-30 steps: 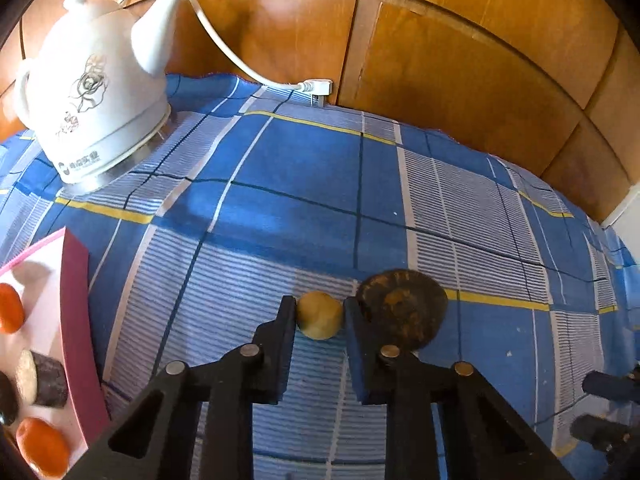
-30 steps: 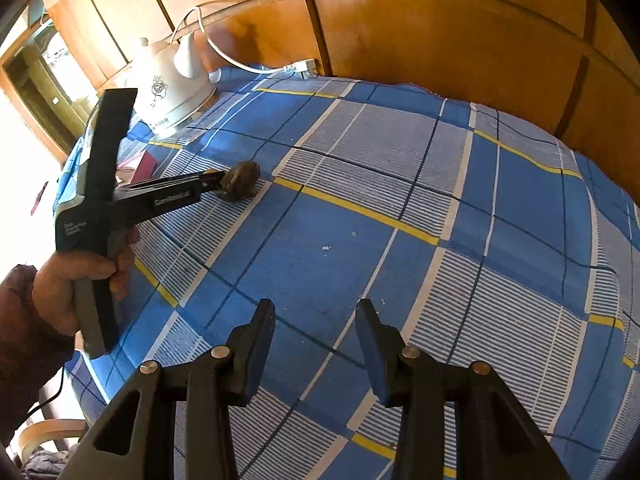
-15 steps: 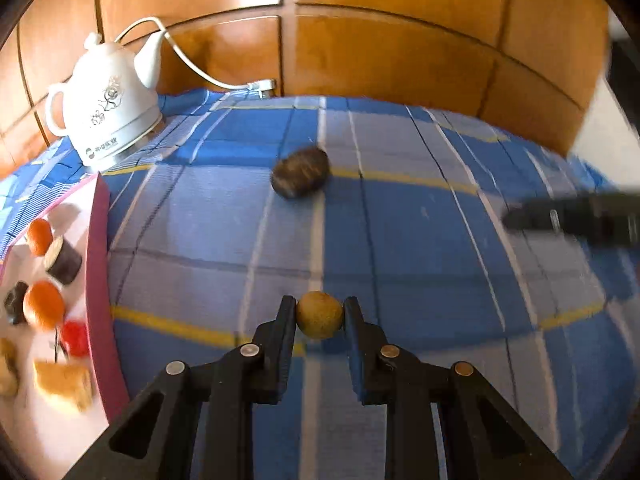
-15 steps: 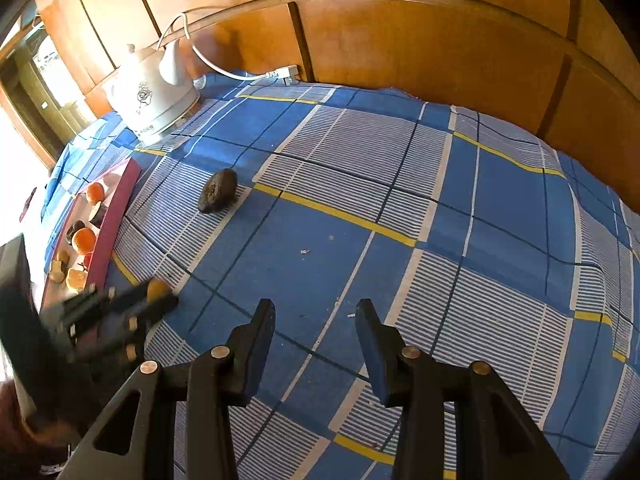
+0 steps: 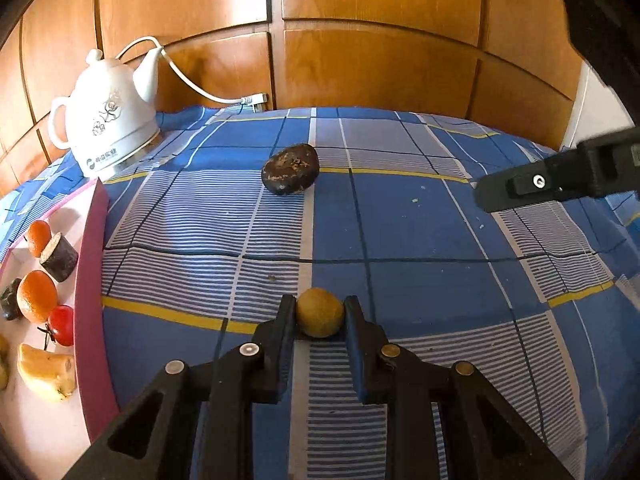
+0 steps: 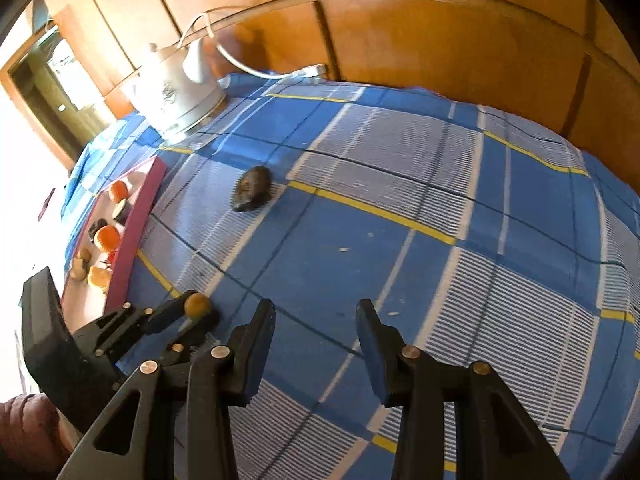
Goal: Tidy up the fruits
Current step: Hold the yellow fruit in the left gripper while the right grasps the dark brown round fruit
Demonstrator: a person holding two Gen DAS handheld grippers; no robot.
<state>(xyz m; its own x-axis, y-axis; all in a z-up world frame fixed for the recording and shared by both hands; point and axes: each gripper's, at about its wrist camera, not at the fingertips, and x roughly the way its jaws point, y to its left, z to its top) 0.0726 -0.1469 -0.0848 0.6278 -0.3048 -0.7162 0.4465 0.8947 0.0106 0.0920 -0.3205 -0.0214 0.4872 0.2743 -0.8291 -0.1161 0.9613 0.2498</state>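
I have a small round yellow-brown fruit [image 5: 319,317] pinched in my left gripper [image 5: 319,322]. Both black fingers press on its sides, so the jaws are closed tight on it. The fruit is up off the blue checked cloth [image 5: 420,240], near the long side wall of the pink tray [image 5: 90,280] but not over it yet.

My right gripper [image 6: 316,320] has nothing in it. Its jaws stand part way open over the cloth, far from the tray.

I think the job is most of the way done. The tray already has fruit in it: two oranges [image 5: 37,296], a little red tomato [image 5: 62,325], a yellow lumpy piece [image 5: 46,366] and some dark pieces, one cut flat like a short log [image 5: 59,257]. What is left, as far as I can see, is the fruit I hold and one dark brown fruit [image 5: 291,168] lying on the cloth, farther from the tray and closer to the white kettle [image 5: 110,120]. It lies alone, with nothing touching it.

The fruit I hold is about ball shaped, dull and a bit rough, the colour of mustard. It fits snug between my fingers and looks firm, not squashed. The dark one is bigger, egg shaped, almost black with pale scuffed spots on top.
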